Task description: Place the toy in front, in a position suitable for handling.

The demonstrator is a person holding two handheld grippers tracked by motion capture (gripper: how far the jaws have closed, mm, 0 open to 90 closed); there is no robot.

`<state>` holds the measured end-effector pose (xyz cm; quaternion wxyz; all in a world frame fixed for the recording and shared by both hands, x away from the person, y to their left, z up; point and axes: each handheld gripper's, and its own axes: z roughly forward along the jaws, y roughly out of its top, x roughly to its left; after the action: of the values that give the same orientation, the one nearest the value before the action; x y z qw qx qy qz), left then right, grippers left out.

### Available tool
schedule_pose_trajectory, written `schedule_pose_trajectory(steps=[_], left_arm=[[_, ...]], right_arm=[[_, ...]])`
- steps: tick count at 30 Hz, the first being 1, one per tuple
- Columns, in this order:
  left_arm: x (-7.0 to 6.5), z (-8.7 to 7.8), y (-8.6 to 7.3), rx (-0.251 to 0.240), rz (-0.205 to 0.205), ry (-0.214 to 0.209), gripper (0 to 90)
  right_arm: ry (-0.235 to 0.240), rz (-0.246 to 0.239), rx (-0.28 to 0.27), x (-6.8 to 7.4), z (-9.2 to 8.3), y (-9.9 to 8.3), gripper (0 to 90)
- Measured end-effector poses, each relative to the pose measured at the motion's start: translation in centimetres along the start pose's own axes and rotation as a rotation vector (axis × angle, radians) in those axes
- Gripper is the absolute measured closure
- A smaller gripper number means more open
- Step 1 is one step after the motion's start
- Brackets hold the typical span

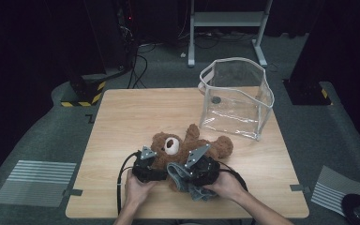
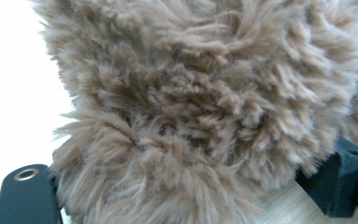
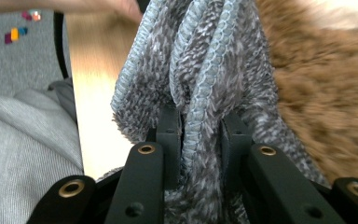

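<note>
Brown plush, the teddy bear (image 1: pixel 187 147) lies on its back near the table's (image 1: pixel 122 122) front edge. The left gripper (image 1: pixel 155 174) straddles a furry limb, seemingly steadying it, jaws wide around it. The right gripper (image 3: pixel 200 135) pinches a grey-blue knitted garment (image 3: pixel 200 60), bunched beside the bear, likely for dressing.

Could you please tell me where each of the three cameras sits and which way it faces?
High view: above the person's side, looking forward and down on the table; both hands and grippers show, and a clear bag.
Left gripper view: rides the left gripper, facing the teddy bear between its jaws.
Right gripper view: rides the right gripper, whose jaws pinch a grey cloth.
All three views share the bear.
</note>
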<state>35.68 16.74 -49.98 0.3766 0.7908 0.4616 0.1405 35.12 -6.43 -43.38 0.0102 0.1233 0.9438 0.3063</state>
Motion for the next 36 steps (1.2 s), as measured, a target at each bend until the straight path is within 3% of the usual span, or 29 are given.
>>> schedule_pose_trajectory(steps=[6,13,16,22,29,32,36], left_arm=[[0.0,-0.5,-0.1,-0.002,0.004,0.001,15.4],[0.1,-1.5,-0.4,-0.013,0.008,0.009,16.2],[0.4,-2.3,-0.8,-0.02,0.006,0.026,16.7],[0.8,-4.6,-1.7,-0.041,-0.003,0.027,16.8],[-0.6,-6.1,-2.0,-0.057,0.05,-0.001,16.8],[-1.6,-5.9,-1.8,-0.045,0.095,-0.027,16.8],[-2.4,-4.8,-1.2,-0.032,0.116,-0.06,16.9]], right_arm=[[-0.005,-0.011,0.049,0.1,2.3,0.1,74.2],[-0.011,-0.01,0.048,0.0,3.1,0.7,74.3],[-0.034,-0.025,0.072,0.0,3.9,0.8,74.4],[-0.056,-0.014,0.069,-0.3,4.6,0.9,74.5],[-0.073,0.025,0.061,-1.0,5.0,1.5,74.5],[-0.073,0.042,0.058,-1.4,5.3,1.8,74.4],[-0.07,0.06,0.055,-1.7,5.6,2.1,74.2]])
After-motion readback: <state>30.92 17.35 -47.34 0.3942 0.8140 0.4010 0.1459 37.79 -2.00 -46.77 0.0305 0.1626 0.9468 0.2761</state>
